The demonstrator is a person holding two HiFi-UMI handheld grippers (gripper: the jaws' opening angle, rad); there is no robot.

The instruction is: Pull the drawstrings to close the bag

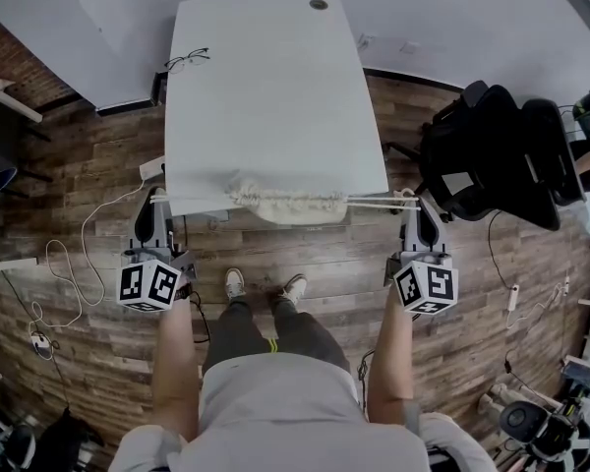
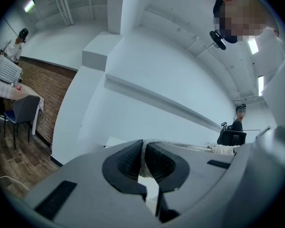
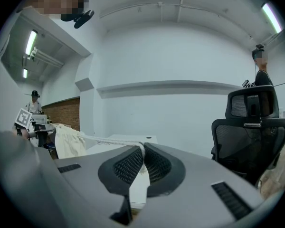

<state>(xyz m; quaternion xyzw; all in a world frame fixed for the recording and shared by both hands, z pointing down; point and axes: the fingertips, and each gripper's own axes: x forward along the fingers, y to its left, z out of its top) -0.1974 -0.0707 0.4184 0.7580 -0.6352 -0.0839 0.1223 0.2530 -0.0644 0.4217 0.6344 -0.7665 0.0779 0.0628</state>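
A cream drawstring bag (image 1: 285, 205) lies bunched at the near edge of the white table (image 1: 275, 96). Its white drawstrings run out taut to both sides. My left gripper (image 1: 157, 201) is off the table's near left corner, shut on the left drawstring (image 2: 143, 164); the bag (image 2: 226, 149) shows far to the right in the left gripper view. My right gripper (image 1: 408, 203) is off the near right corner, shut on the right drawstrings (image 1: 374, 203). In the right gripper view the cord (image 3: 109, 139) leads from the jaws back to the bag (image 3: 69, 141).
A pair of glasses (image 1: 187, 60) lies at the table's far left edge, and a cable hole (image 1: 319, 4) at its far end. A black office chair (image 1: 492, 165) stands just right of my right gripper. White cables (image 1: 69, 264) trail over the wooden floor on the left.
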